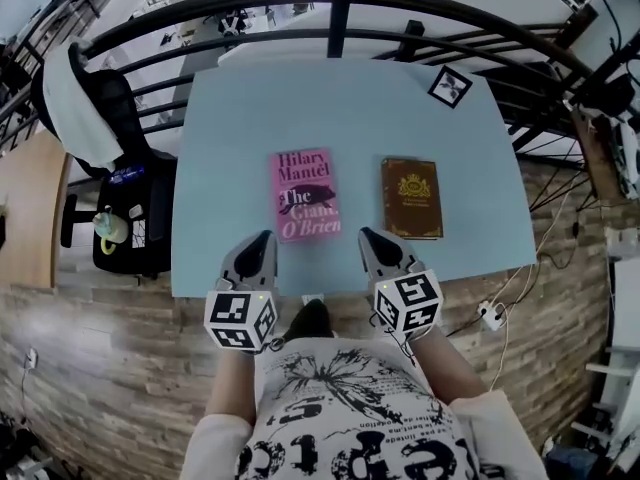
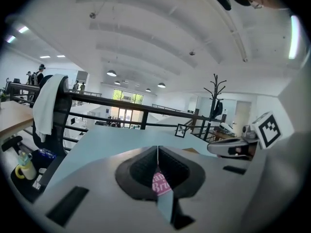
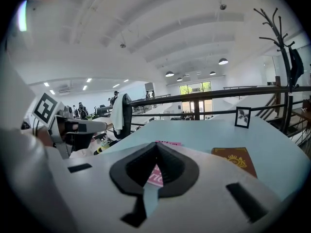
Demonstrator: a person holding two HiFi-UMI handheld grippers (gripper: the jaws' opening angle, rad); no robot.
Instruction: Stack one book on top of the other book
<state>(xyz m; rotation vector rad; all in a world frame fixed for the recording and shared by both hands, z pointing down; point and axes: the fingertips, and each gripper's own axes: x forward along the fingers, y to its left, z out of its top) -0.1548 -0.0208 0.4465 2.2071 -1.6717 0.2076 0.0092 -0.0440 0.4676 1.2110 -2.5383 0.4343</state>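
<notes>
A pink book (image 1: 306, 195) lies flat near the middle of the light blue table (image 1: 340, 108), its cover up. A brown book with a gold crest (image 1: 411, 197) lies to its right, a gap between them. My left gripper (image 1: 264, 238) hovers over the table's near edge, just left of the pink book's near corner, jaws shut and empty. Over the near edge between the two books is my right gripper (image 1: 366, 235), also shut and empty. Past the right gripper (image 3: 156, 147) show the pink book (image 3: 156, 175) and the brown book (image 3: 235, 159). The left gripper (image 2: 158, 149) looks over the pink book (image 2: 160, 183).
A small framed picture (image 1: 450, 85) stands at the table's far right corner. A black railing (image 1: 340, 13) runs behind the table. An office chair with a white cloth (image 1: 85, 118) stands left of the table, a cup (image 1: 112, 228) on a black stool beside it.
</notes>
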